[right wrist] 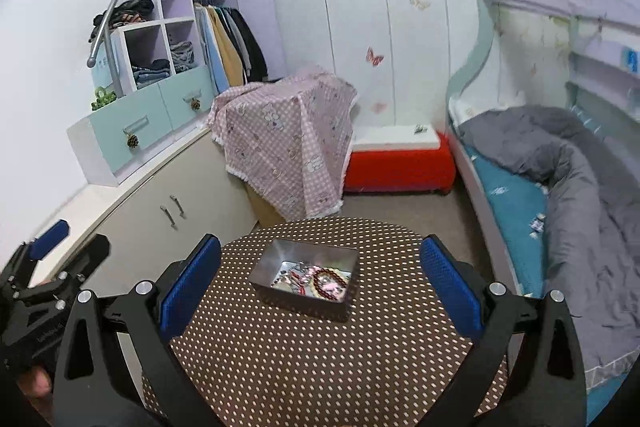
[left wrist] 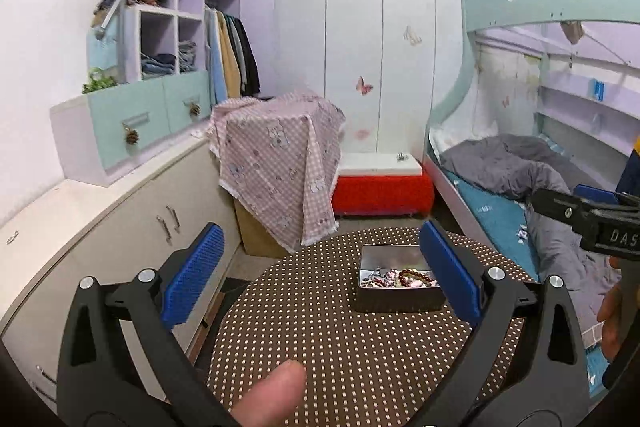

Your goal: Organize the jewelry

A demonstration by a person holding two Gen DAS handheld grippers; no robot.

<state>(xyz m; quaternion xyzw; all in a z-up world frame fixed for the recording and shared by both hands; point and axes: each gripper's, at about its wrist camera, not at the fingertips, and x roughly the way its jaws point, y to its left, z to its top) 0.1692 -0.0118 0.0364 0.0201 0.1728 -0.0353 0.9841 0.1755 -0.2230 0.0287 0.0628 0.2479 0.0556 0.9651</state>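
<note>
A small metal tin [left wrist: 398, 297] [right wrist: 276, 289] stands on a round table with a brown dotted cloth [left wrist: 320, 339] [right wrist: 320, 347]. Inside lie mixed jewelry pieces and a dark red bead bracelet [left wrist: 418, 277] [right wrist: 330, 283]. My left gripper [left wrist: 320, 277] is open and empty, held above the table just short of the tin. My right gripper [right wrist: 320, 281] is open and empty, held above the table with the tin between and beyond its fingers. Each gripper shows at the edge of the other's view.
A low cream cabinet [left wrist: 120, 227] runs along the left. A box draped in pink checked cloth [left wrist: 280, 163] and a red-and-white bench [left wrist: 380, 183] stand beyond the table. A bunk bed with a grey duvet [right wrist: 560, 187] is on the right.
</note>
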